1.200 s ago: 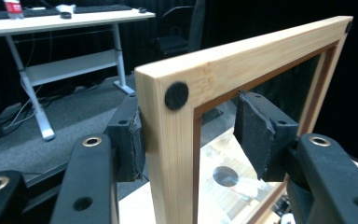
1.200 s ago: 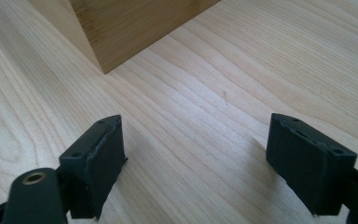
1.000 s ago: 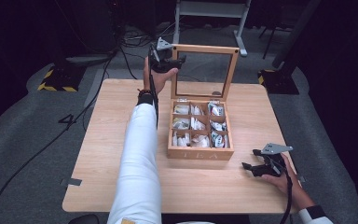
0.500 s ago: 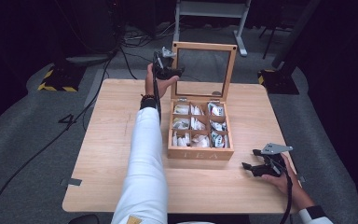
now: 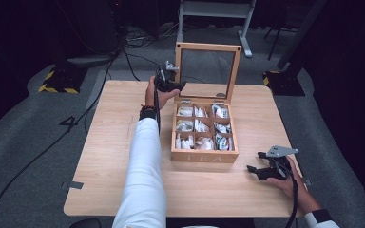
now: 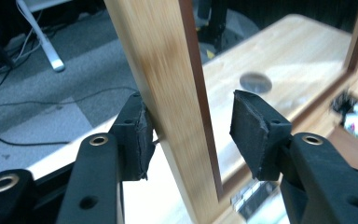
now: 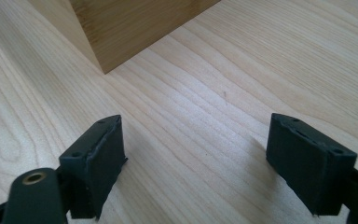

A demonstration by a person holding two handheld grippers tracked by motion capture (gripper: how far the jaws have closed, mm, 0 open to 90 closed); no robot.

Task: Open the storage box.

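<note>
Straddling the lid frame with my left gripper, box open on the table.

Item: wooden box, glass-paned lid standing upright at the far side, packets visible in the compartments. Left gripper: jaws part open around the lid's left upright; one pad touching the wood, the other apart from it, so not clamped. Right gripper: jaws wide open, holding nothing, resting low on the table right of the box's front corner. Progress, as I judge it: lid is up and contents untouched; either closing the lid or taking a packet is left to do.
</note>
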